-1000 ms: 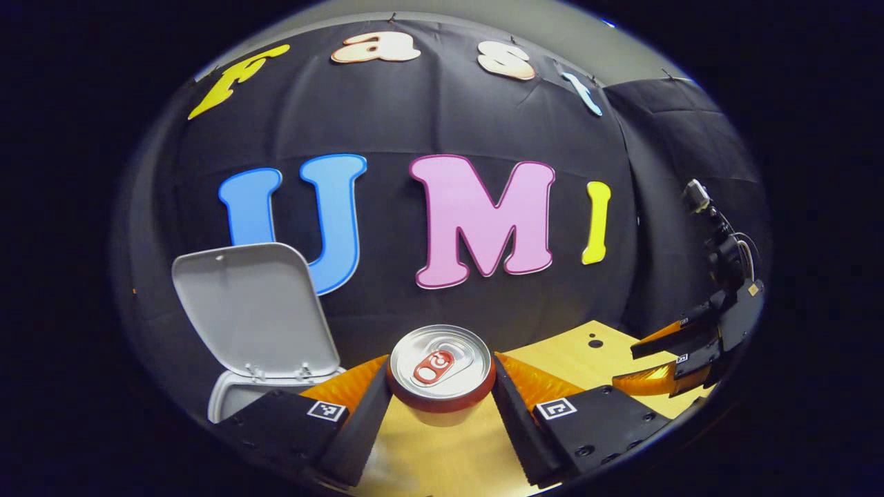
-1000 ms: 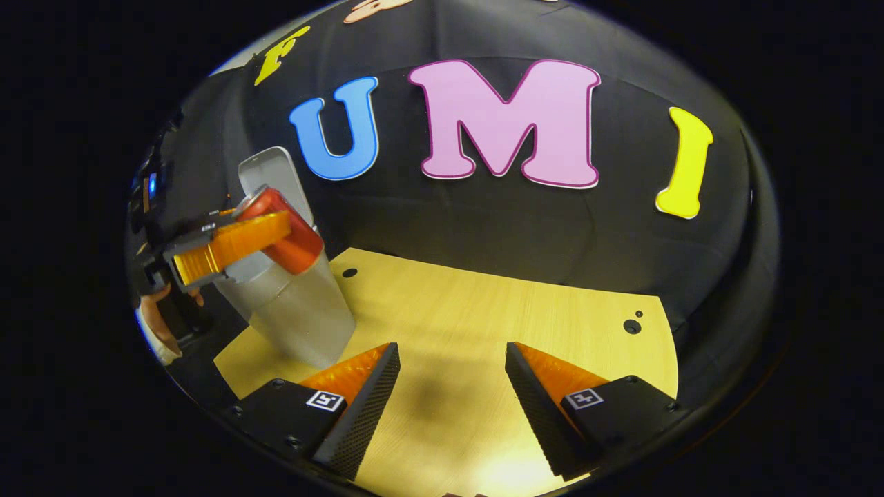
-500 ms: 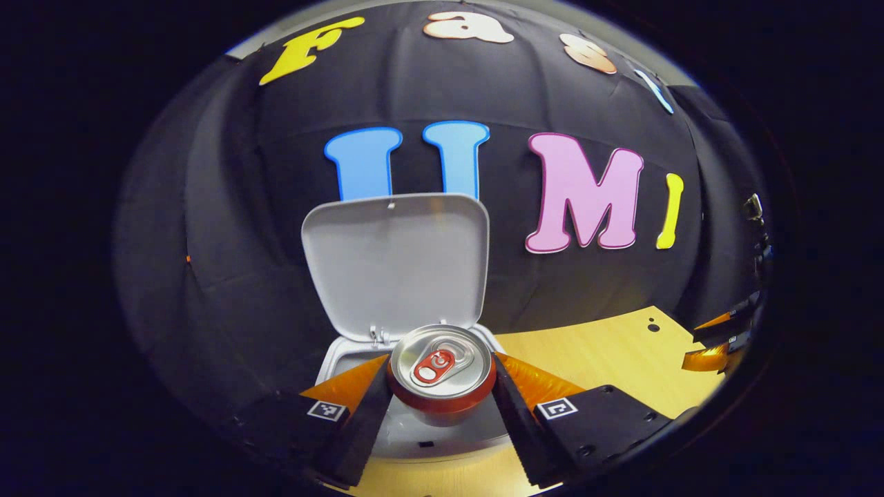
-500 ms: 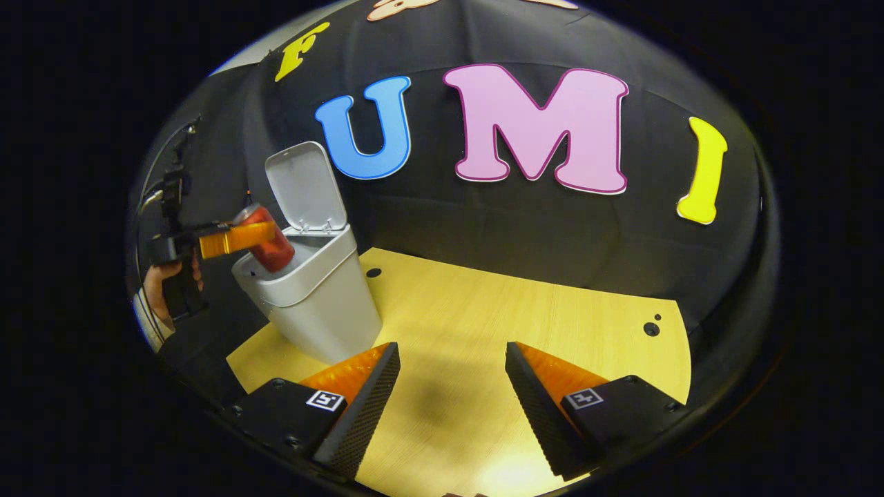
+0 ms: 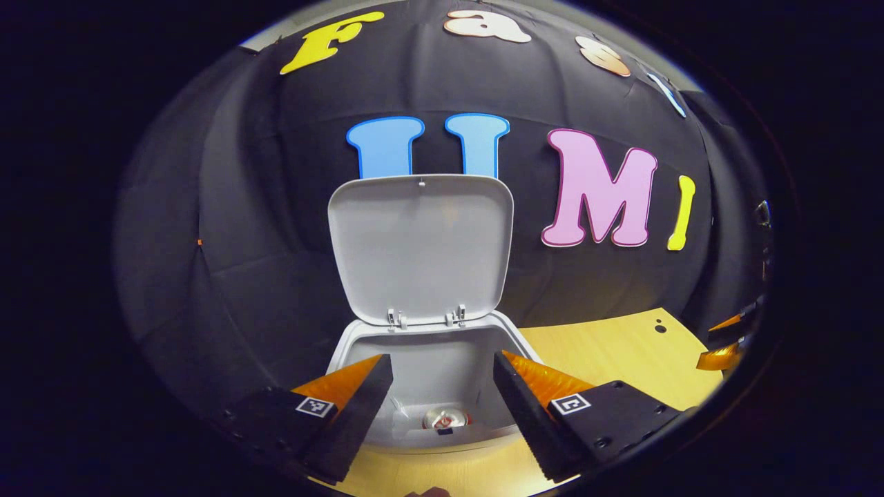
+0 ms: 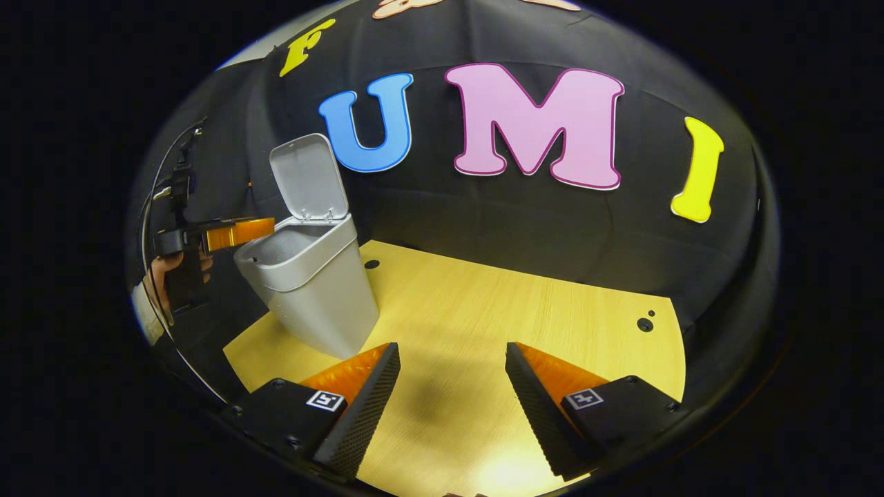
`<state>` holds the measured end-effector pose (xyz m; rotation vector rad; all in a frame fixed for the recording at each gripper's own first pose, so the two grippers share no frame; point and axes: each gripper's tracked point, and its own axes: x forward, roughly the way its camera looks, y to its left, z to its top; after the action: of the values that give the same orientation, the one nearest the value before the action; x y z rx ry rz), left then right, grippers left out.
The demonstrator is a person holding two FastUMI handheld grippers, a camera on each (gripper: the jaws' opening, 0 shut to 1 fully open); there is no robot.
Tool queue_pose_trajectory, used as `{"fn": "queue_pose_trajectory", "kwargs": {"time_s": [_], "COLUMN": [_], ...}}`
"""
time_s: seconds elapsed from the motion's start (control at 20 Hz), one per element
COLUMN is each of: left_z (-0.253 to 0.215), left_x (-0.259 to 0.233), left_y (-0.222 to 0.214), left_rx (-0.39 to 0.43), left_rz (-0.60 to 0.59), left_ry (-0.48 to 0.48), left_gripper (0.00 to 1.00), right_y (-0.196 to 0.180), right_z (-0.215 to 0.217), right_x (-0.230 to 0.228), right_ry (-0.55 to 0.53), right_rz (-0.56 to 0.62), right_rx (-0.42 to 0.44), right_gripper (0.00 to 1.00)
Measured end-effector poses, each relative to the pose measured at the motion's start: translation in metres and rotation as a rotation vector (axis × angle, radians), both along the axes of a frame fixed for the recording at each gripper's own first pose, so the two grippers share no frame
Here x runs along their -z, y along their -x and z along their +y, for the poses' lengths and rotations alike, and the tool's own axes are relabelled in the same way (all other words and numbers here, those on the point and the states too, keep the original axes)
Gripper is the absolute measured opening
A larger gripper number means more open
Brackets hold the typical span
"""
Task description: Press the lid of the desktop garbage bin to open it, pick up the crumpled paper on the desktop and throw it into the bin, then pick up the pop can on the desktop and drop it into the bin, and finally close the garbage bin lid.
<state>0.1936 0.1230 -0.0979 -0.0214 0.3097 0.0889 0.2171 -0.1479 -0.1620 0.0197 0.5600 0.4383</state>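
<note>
The white desktop bin (image 5: pixel 435 366) stands open, its lid (image 5: pixel 421 248) upright against the wall. A pop can (image 5: pixel 445 418) with a silver top and red tab lies at the bottom of the bin. My left gripper (image 5: pixel 442 359) hovers open over the bin's mouth, with nothing between its fingers. In the right gripper view the bin (image 6: pixel 314 297) stands at the table's left end with its lid (image 6: pixel 307 176) raised, and the left gripper (image 6: pixel 238 232) hangs just over its rim, held by a hand (image 6: pixel 162 273). My right gripper (image 6: pixel 452 352) is open above the bare tabletop.
The light wooden table (image 6: pixel 497 310) stretches right of the bin, with small holes near its edges. The black cloth wall rises close behind the bin. The right gripper (image 5: pixel 725 342) shows far off at the right edge of the left gripper view.
My left gripper carried the can over the bin and opened; the can dropped inside. The right gripper has stayed open over the table.
</note>
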Motion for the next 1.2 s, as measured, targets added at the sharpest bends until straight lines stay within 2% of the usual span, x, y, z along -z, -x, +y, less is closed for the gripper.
{"fn": "queue_pose_trajectory", "kwargs": {"time_s": [0.2,0.45,0.6,0.65,0.9,1.05,1.1,1.2], "left_z": [0.008,0.025,0.034,0.032,0.042,0.051,0.052,0.050], "left_x": [-0.056,-0.129,-0.156,-0.162,-0.165,-0.137,-0.126,-0.123], "left_y": [-0.013,-0.052,-0.079,-0.087,-0.131,-0.144,-0.141,-0.134], "left_rx": [-0.013,-0.037,-0.039,-0.038,-0.054,-0.055,-0.059,-0.064], "left_rz": [-0.132,-0.226,-0.264,-0.270,-0.256,-0.142,-0.088,-0.084], "left_ry": [-0.054,0.012,-0.066,-0.054,-0.021,-0.054,-0.043,0.020], "left_gripper": [0.98,0.97,0.97,0.97,0.96,0.96,0.96,0.98], "right_y": [0.002,0.003,0.004,0.005,0.007,0.006,0.005,0.003], "right_z": [-0.010,-0.011,-0.008,-0.007,-0.012,-0.019,-0.020,-0.022], "right_x": [-0.004,0.000,0.004,0.005,0.010,0.012,0.012,0.010], "right_ry": [-0.009,-0.013,-0.024,-0.024,-0.023,-0.026,-0.030,-0.032], "right_rz": [-0.007,-0.004,0.001,0.000,0.009,0.012,0.014,0.006], "right_rx": [0.012,-0.004,-0.014,-0.016,-0.017,0.000,0.005,0.015], "right_gripper": [0.99,0.99,0.99,0.99,0.99,0.99,0.99,0.98]}}
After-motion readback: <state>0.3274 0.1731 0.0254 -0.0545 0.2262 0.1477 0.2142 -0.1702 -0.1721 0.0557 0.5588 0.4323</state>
